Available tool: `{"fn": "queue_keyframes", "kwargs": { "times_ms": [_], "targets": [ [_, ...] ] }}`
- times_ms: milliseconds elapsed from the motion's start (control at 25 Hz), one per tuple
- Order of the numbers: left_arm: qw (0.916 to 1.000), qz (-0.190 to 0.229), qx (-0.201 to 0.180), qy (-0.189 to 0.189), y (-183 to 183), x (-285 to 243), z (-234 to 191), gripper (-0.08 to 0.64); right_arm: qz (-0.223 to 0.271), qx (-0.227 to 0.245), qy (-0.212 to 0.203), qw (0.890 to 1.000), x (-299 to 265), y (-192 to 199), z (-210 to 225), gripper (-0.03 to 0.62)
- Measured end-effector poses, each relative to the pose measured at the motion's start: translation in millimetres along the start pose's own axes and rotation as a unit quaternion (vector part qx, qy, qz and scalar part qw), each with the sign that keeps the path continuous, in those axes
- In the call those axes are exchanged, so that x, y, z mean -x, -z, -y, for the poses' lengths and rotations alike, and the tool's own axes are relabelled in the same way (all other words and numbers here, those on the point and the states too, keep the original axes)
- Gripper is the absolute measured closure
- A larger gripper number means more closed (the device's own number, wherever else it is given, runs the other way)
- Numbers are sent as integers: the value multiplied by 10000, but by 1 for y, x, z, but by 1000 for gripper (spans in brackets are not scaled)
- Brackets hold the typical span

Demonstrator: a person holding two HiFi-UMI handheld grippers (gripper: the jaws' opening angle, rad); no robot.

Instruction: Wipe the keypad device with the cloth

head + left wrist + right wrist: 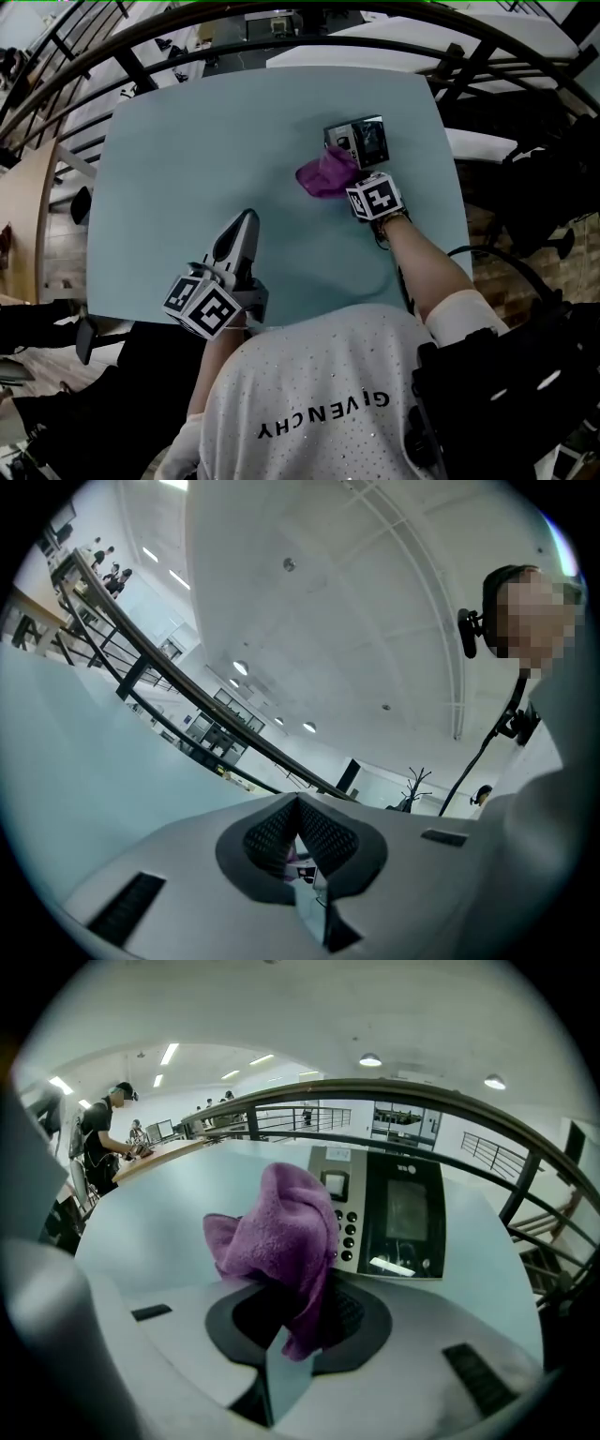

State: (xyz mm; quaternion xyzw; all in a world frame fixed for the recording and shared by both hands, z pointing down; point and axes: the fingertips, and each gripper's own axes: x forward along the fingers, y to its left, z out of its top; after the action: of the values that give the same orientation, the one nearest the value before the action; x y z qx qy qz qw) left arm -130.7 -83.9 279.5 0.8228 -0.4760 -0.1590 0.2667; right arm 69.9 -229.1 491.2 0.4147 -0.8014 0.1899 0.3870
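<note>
The keypad device (pixel 358 142) lies flat on the pale table, grey with a dark screen panel (pixel 409 1213) and a column of round keys (pixel 350 1229). A purple cloth (pixel 327 173) is bunched against its near left corner. My right gripper (pixel 349 184) is shut on the cloth (pixel 281 1241), which drapes out between the jaws over the device's left side. My left gripper (pixel 238 236) rests on the table at the near left, tilted upward, its jaws shut with nothing between them (pixel 298 850).
The pale blue table (pixel 187 159) ends at a right edge (pixel 450 178) near the device. Black railings (pixel 122 56) curve behind it. A person (pixel 105 1133) stands at a wooden counter far off to the left.
</note>
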Motion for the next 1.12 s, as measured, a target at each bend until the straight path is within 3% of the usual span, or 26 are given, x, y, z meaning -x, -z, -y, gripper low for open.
{"fn": "queue_keyframes", "kwargs": {
  "times_ms": [240, 360, 480, 560, 680, 840, 920, 1040, 1120],
  "targets": [
    [9995, 58, -38, -304, 12, 9, 37, 560, 158, -376, -300, 9987, 13, 18, 12, 531],
    [9985, 90, -9, -539, 16, 18, 48, 560, 776, -922, -1015, 9875, 35, -4, 0, 532],
    [9978, 195, 106, -631, 16, 19, 59, 560, 1815, -1543, -2137, 9474, 89, -49, -18, 535],
    [9979, 256, 94, -586, 15, 14, 70, 560, 2419, -1607, -2565, 9219, 134, -76, -23, 535],
    [9987, 281, 8, -421, 21, 2, 94, 560, 3269, -1301, -2676, 8970, 201, -103, -13, 535],
    [9991, 300, -161, -240, 26, -16, 124, 560, 4286, -1143, -2520, 8601, 284, -124, 23, 535],
    [9990, 343, -206, -196, 27, -21, 136, 560, 4446, -934, -2245, 8621, 311, -124, 35, 536],
    [9991, 339, -223, -100, 36, -23, 147, 560, 4320, -508, -1780, 8827, 327, -107, 43, 537],
    [9991, 352, -204, -79, 43, -24, 151, 560, 4194, -397, -1715, 8906, 328, -88, 46, 537]
  ]
}}
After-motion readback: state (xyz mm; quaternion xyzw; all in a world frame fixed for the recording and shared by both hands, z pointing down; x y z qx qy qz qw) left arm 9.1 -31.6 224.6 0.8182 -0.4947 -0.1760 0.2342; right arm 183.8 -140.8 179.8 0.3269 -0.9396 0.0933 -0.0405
